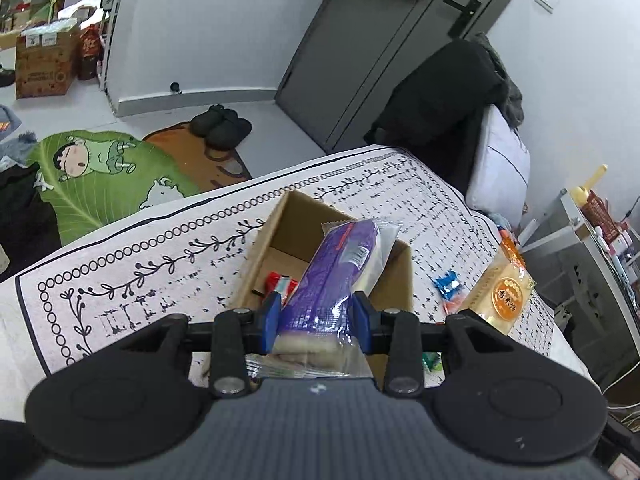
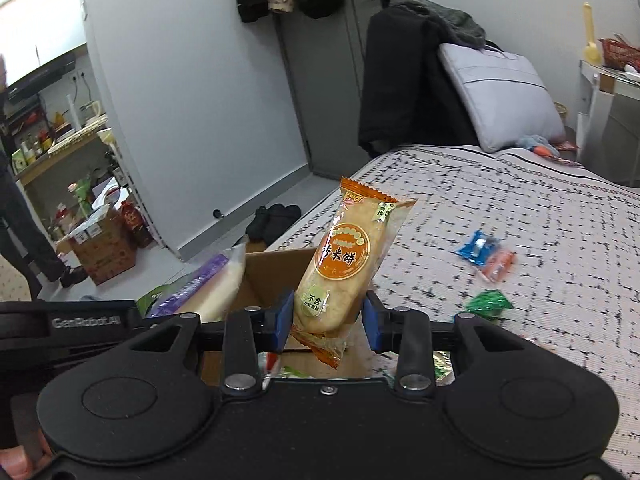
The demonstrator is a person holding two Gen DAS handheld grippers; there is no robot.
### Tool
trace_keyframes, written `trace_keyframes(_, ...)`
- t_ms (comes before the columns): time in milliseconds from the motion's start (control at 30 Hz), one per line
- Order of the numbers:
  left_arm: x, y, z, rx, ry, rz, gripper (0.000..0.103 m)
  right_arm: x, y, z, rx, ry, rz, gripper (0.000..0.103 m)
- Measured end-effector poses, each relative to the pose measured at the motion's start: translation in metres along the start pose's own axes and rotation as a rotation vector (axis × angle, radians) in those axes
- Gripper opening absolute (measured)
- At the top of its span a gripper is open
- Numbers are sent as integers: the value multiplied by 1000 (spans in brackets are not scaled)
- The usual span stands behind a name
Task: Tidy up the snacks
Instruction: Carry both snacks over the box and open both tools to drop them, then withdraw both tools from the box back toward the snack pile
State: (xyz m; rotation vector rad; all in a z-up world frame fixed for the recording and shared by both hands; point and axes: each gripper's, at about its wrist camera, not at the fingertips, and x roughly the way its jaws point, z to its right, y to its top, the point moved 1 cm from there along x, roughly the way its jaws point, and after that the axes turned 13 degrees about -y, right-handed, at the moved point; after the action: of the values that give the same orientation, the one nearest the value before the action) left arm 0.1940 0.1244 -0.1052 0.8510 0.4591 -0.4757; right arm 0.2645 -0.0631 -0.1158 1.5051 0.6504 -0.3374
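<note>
My left gripper (image 1: 317, 312) is shut on a purple snack packet (image 1: 328, 276), held over the open cardboard box (image 1: 264, 240) on the patterned bed cover. A red packet (image 1: 280, 282) lies inside the box. My right gripper (image 2: 327, 318) is shut on an orange rice-cracker packet (image 2: 348, 264), upright just above the near side of the same box (image 2: 272, 276). That orange packet (image 1: 506, 294) shows at the right of the left wrist view, and the purple packet (image 2: 200, 292) at the left of the right wrist view.
Loose snacks lie on the bed cover (image 2: 540, 220): a blue packet (image 2: 479, 249), an orange-red one (image 2: 498, 266) and a green one (image 2: 488, 304). A grey pillow (image 2: 504, 96) and dark jacket sit at the bed's head. A person's leg (image 2: 24, 232) stands at the left.
</note>
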Motion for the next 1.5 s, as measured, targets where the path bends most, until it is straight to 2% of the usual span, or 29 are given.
trace_keyframes(333,21,17,-13,-12,-38,-26,38,16,0,-30,-52,17,-31,37)
trace_keyframes(467,25,20,-13,-14,-29,-27,42,21,-2,-35,-59,-8,-67,54)
trace_keyframes(600,24,21,-12,-8,-32,-30,50,20,-4,-32,-52,-49,-99,55)
trace_keyframes(667,24,21,-12,-4,-19,-30,59,19,-5,-27,-33,-75,-119,55)
trace_keyframes(767,23,20,-9,-10,-19,-42,64,13,-4,-16,11,-102,-135,55)
trace_keyframes(867,20,18,-2,4,-22,-54,72,2,-1,-5,45,-121,-124,59)
trace_keyframes(1067,13,8,17,29,-40,-61,82,-15,2,14,69,-129,-93,68)
trace_keyframes(1200,9,-1,29,42,-52,-56,85,-18,3,38,94,-136,-102,68)
trace_keyframes(1300,9,-8,35,58,-67,-64,85,-23,7,64,163,-129,-126,68)
trace_keyframes(1500,12,-20,50,77,-85,-85,85,-35,11,103,223,-172,-111,68)
